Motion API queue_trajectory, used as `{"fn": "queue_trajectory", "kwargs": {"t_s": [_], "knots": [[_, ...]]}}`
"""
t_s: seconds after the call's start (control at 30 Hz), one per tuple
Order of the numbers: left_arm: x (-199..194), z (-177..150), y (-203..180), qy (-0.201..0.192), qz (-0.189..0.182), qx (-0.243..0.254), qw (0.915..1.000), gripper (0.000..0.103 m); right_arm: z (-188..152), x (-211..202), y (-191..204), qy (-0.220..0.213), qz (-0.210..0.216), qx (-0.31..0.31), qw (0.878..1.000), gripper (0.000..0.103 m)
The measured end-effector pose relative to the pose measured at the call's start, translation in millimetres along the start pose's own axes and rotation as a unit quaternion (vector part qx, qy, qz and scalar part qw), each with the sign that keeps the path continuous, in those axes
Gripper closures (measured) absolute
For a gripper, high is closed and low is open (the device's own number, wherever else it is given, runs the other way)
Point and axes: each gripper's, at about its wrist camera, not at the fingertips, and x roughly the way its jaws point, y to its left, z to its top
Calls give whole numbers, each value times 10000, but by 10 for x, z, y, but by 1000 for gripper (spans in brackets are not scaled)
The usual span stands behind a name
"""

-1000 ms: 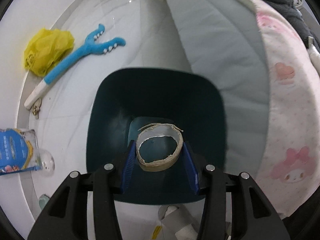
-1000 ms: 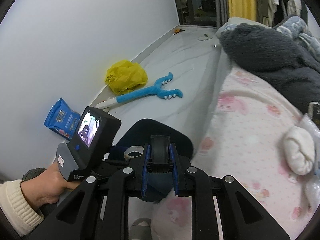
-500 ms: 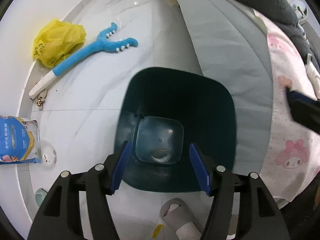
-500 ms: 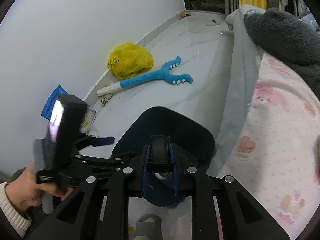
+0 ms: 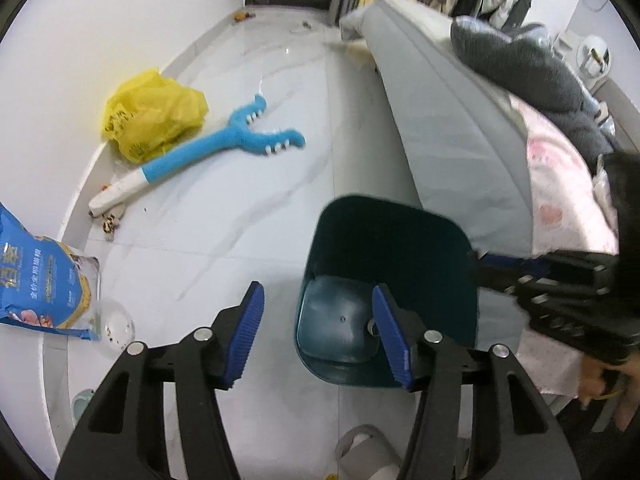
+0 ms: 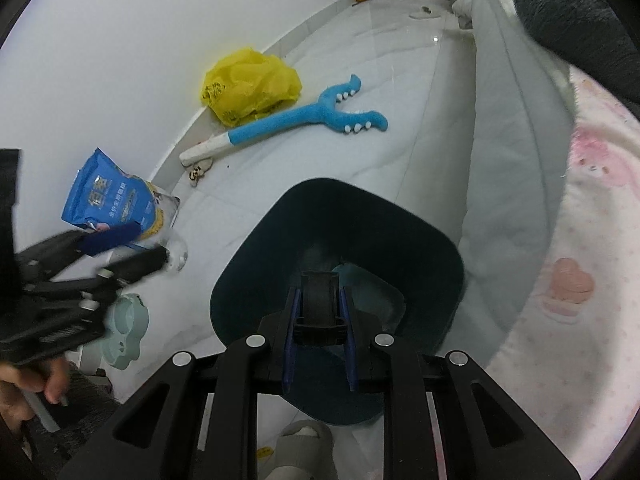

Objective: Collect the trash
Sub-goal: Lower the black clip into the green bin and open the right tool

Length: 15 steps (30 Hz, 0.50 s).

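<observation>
Right gripper carries trash over the bin while the left one clears away

The right gripper pinches a dark roll above the open mouth of the teal bin, likely so it falls inside; the bin stands on the floor hard against the bed's edge. The left gripper, empty, jaws closing, hangs beside the bin's rim, out of the way

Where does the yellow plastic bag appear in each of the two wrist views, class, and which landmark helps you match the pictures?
Left wrist view: the yellow plastic bag lies upper left, on the floor against the white wall.
Right wrist view: the bag lies upper middle-left, again by the wall.
Shared landmark: the blue plush stick toy lies just beside the bag, on the side toward the dark teal bin.
</observation>
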Motion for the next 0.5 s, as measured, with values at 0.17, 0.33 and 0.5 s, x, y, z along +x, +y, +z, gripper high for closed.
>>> {"fn": "queue_trajectory", "kwargs": {"t_s": [0.17, 0.33, 0.5], "knots": [[-200, 27, 67, -358, -48, -48, 9993, 49, -7, 162, 61, 195, -55, -1, 9998, 83], [-429, 71, 60, -722, -101, -116, 9973, 52, -8, 333, 100, 343, -101, 89, 9993, 83], [-589, 93, -16, -955, -144, -74, 9953, 56, -20, 481, 152, 481, -180, 53, 9987, 83]]}}
